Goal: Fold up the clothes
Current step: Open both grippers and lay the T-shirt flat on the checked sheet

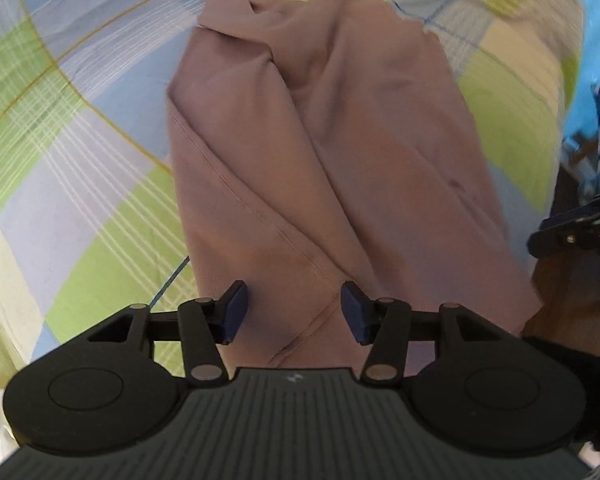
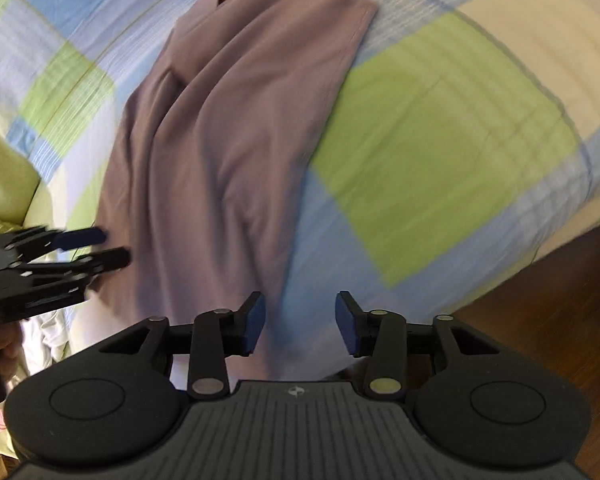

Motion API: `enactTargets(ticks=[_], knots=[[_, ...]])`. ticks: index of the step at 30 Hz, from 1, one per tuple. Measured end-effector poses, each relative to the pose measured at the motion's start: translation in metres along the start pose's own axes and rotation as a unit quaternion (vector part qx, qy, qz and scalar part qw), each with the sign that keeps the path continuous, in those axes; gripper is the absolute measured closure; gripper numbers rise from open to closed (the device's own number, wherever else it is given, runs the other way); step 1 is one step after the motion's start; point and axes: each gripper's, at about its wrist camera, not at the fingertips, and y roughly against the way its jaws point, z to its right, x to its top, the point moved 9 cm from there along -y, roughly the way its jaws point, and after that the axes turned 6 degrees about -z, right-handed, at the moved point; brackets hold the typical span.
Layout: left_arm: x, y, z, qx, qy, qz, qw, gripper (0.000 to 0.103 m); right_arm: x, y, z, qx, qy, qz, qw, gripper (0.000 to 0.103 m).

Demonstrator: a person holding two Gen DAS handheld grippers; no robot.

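— While both tools hang over the near hem, what does your left wrist camera give you?

— I see the mauve garment (image 1: 320,140) running lengthwise from the bottom centre to the top of the frame, lying on the checked bedsheet (image 1: 80,140). It looks already folded in along its length, with a seamed edge crossing diagonally in the lower middle. My left gripper (image 1: 294,312) has its blue pads spread, nothing between them, straddling the near end of the cloth. At the right edge I catch a dark part of the right gripper (image 1: 572,232); its fingers I cannot judge from here.

— And the right wrist camera?

— Blurred, but the garment (image 2: 220,140) slants from lower centre to the top, shoulder straps at the top. My right gripper (image 2: 300,322) is also spread and empty, poised at the cloth's near right edge, part over bare sheet (image 2: 440,160). The left gripper (image 2: 92,248) shows at the left edge, fingers parted. I judge both are lined up at the hem corners to pinch them and carry them toward the straps.
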Motion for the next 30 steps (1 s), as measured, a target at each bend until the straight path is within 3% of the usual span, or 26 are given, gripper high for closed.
enactTargets(ticks=[1, 3, 4, 5, 11, 16, 20, 22, 24, 30], knots=[[-0.001, -0.001, 0.002, 0.009, -0.013, 0.003, 0.9999, 0.059, -0.003, -0.002, -0.005, 0.004, 0.000, 0.000, 1.000, 0.059], [0.000, 0.000, 0.005, 0.000, -0.020, 0.010, 0.9997, 0.080, -0.005, -0.005, -0.012, 0.009, -0.001, 0.000, 1.000, 0.058], [0.000, 0.003, 0.006, -0.005, -0.026, 0.009, 0.9996, 0.098, -0.007, -0.007, -0.015, 0.011, -0.002, 0.001, 1.000, 0.057], [-0.001, 0.007, 0.005, -0.007, -0.030, 0.010, 0.9995, 0.102, -0.009, -0.007, -0.016, 0.011, -0.006, 0.004, 1.000, 0.057], [-0.030, 0.033, -0.046, 0.018, 0.031, -0.005, 0.9993, 0.103, -0.016, -0.008, 0.001, 0.015, -0.091, 0.035, 0.995, 0.057], [-0.069, 0.037, -0.088, 0.039, 0.087, -0.052, 0.9940, 0.103, -0.025, -0.018, 0.002, 0.032, -0.146, 0.039, 0.988, 0.059], [-0.083, 0.043, -0.096, 0.033, 0.105, -0.066, 0.9917, 0.102, -0.037, -0.025, -0.028, 0.101, -0.117, 0.005, 0.988, 0.059], [-0.080, 0.047, -0.090, 0.028, 0.101, -0.058, 0.9928, 0.098, -0.042, -0.019, -0.042, 0.122, -0.103, 0.008, 0.987, 0.059], [-0.077, 0.047, -0.082, 0.022, 0.098, -0.054, 0.9934, 0.092, -0.045, -0.010, -0.040, 0.114, -0.101, 0.024, 0.988, 0.059], [-0.065, 0.031, -0.077, 0.026, 0.096, -0.051, 0.9938, 0.077, -0.053, -0.008, 0.008, 0.053, -0.183, 0.054, 0.980, 0.059]])
